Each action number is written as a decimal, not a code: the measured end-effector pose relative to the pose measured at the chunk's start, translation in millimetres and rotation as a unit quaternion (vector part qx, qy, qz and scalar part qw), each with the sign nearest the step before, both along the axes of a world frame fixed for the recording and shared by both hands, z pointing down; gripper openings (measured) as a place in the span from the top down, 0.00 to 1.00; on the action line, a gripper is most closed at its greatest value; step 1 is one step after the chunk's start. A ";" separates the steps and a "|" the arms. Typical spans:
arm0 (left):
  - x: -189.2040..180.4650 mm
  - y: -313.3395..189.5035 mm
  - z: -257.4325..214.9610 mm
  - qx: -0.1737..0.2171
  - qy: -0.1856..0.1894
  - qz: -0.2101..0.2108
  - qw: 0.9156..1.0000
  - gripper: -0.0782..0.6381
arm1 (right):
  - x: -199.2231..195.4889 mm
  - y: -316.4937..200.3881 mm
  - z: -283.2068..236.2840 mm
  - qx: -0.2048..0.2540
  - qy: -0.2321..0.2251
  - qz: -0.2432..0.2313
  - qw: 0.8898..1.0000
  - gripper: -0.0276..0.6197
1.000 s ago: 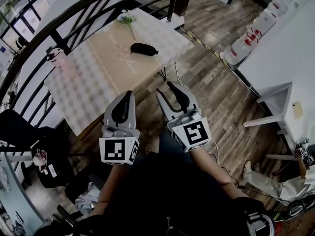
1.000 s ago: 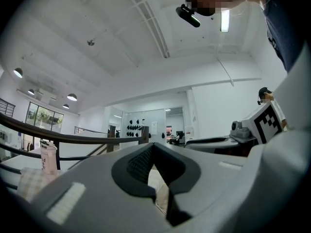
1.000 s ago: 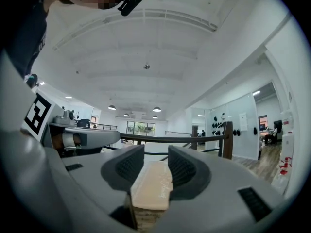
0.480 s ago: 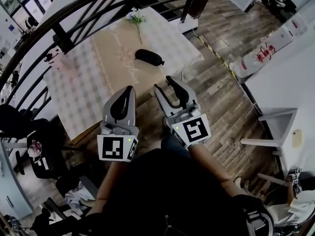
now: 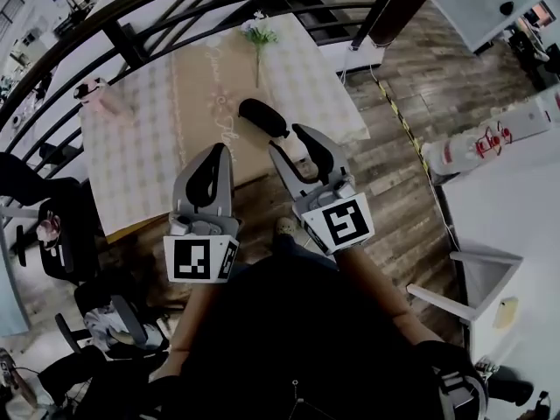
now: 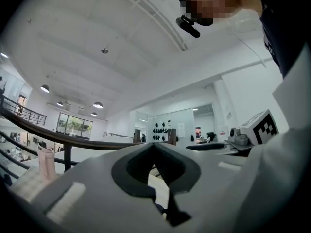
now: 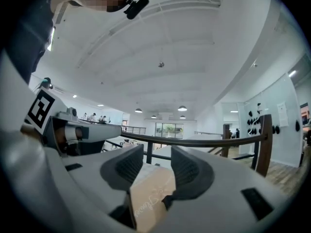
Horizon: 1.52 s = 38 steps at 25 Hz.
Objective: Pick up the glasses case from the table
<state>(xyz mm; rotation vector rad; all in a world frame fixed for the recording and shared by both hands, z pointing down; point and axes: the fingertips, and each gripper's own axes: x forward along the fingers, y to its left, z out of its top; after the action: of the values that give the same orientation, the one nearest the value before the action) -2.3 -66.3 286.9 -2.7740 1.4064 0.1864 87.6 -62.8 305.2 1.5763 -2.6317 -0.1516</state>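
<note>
Wood-plank floor (image 5: 394, 173) surrounds the cloth-covered table (image 5: 122, 147). The black glasses case (image 5: 262, 117) lies on its tan runner (image 5: 197, 103), just beyond your right gripper (image 5: 287, 140), whose empty jaws have just been opening and stand partly apart. Your left gripper (image 5: 220, 151) looks closed, tips meeting on nothing.

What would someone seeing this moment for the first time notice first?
The two grey grippers fill the head view's middle: the left gripper shut, the right gripper with jaws apart, just opening, nothing between them. Beyond the right one's tips in that view lies the black glasses case on the checked table, beside a dark curved railing.
</note>
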 end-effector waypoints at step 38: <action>-6.7 -182.9 97.8 -0.076 -0.049 -0.041 0.995 0.88 | -12.9 -173.2 127.8 -0.099 0.068 -0.076 0.990 0.67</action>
<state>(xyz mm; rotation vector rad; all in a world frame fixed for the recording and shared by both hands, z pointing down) -9.0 -249.2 384.7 -2.7901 1.5688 -0.0601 74.6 -236.0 433.0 1.2594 -2.5682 -0.0035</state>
